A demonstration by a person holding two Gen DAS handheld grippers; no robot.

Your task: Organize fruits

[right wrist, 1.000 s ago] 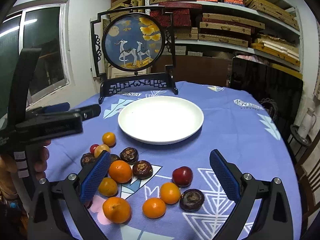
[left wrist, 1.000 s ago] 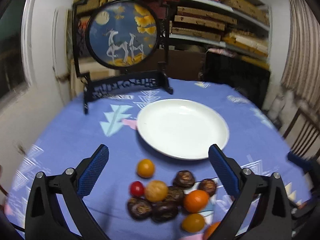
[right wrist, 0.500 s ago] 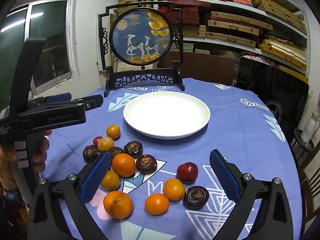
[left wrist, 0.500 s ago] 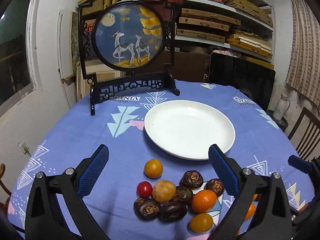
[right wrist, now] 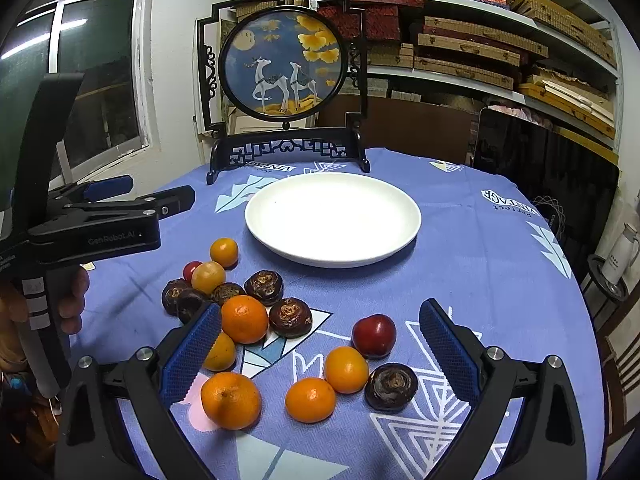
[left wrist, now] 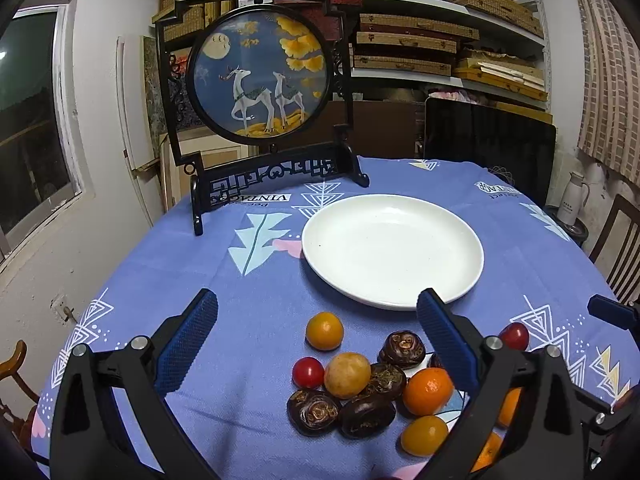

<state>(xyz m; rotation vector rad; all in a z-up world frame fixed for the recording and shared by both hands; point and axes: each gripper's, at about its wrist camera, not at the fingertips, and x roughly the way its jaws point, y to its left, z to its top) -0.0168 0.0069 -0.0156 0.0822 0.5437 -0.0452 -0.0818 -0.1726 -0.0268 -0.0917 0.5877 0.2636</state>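
Observation:
A white plate (left wrist: pixel 392 250) (right wrist: pixel 333 218) sits empty in the middle of the blue tablecloth. In front of it lie loose fruits: a small orange (left wrist: pixel 325 331), a cherry tomato (left wrist: pixel 307 373), dark water chestnuts (left wrist: pixel 402 349), a tangerine (right wrist: pixel 244 319), a red plum (right wrist: pixel 374 336) and more tangerines (right wrist: pixel 231 400). My left gripper (left wrist: pixel 317 300) hovers open above the left cluster and holds nothing; in the right wrist view the left gripper (right wrist: pixel 156 191) shows at the left in a hand. My right gripper (right wrist: pixel 320 314) hangs open over the near fruits, also holding nothing.
A round deer picture on a black stand (left wrist: pixel 260 76) rises at the table's far side behind the plate. Shelves of boxes (right wrist: pixel 480 40) line the back wall. A wooden chair (left wrist: pixel 616 244) and a white flask (right wrist: pixel 620 254) stand to the right; a window (right wrist: pixel 100 80) is at the left.
The left gripper's view has steadied and swung a little left, so plate and fruits sit further right in it. The right gripper crept slightly forward. Both stayed open; no fruit moved.

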